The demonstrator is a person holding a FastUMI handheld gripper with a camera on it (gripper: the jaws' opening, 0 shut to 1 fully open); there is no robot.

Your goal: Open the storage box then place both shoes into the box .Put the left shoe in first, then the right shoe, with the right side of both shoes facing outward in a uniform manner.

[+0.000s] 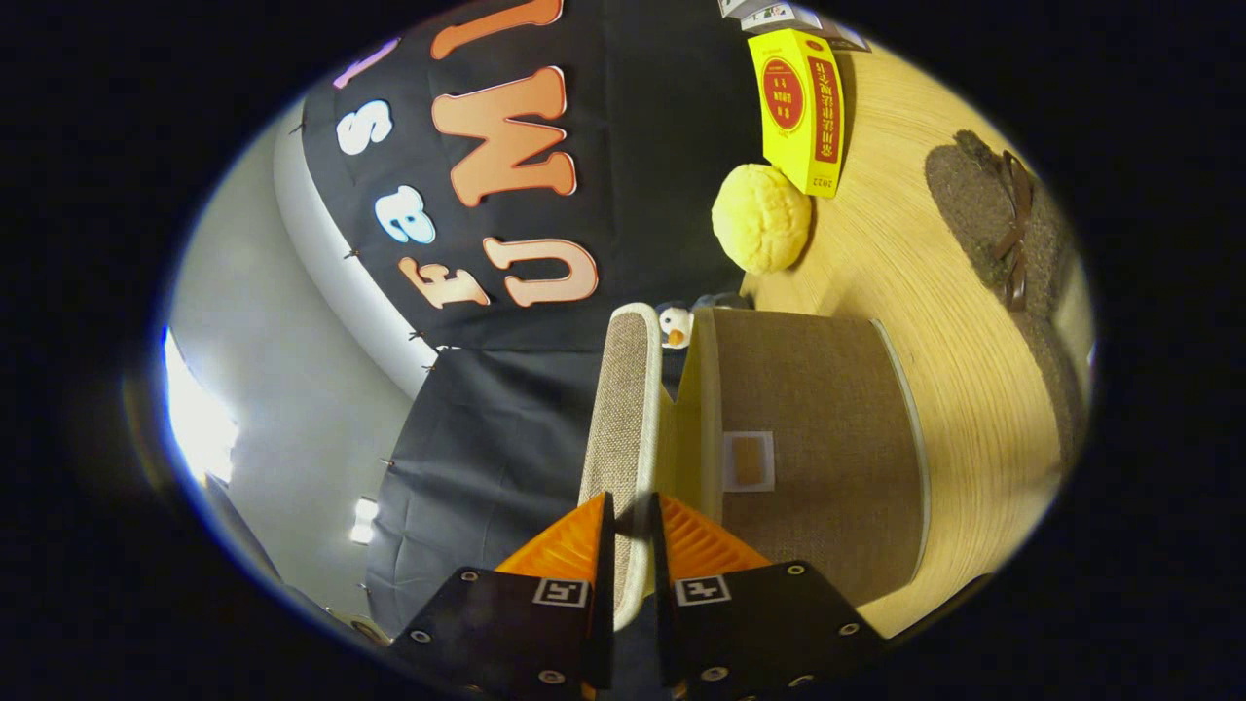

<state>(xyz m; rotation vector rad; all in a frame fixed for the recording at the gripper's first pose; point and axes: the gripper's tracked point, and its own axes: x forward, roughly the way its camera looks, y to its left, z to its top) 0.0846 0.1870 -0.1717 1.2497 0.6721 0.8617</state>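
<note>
One step underway: the lid is lifted, no shoe is boxed
Lid: beige woven-fabric lid (623, 409) stands raised off the brown fabric storage box (818, 438) on the pale wooden table (964, 321)
Gripper: the gripper (631, 526) is clamped on the lid's edge
Shoe: dark brown bow-trimmed shoe (1003, 214) lies beyond the box, apart; second shoe unclear

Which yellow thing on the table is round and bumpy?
The yellow ball, beside the yellow carton. It is round and lumpy; the carton is flat-sided with printing. The gripper is shut on the storage box's lid, far nearer.
</note>
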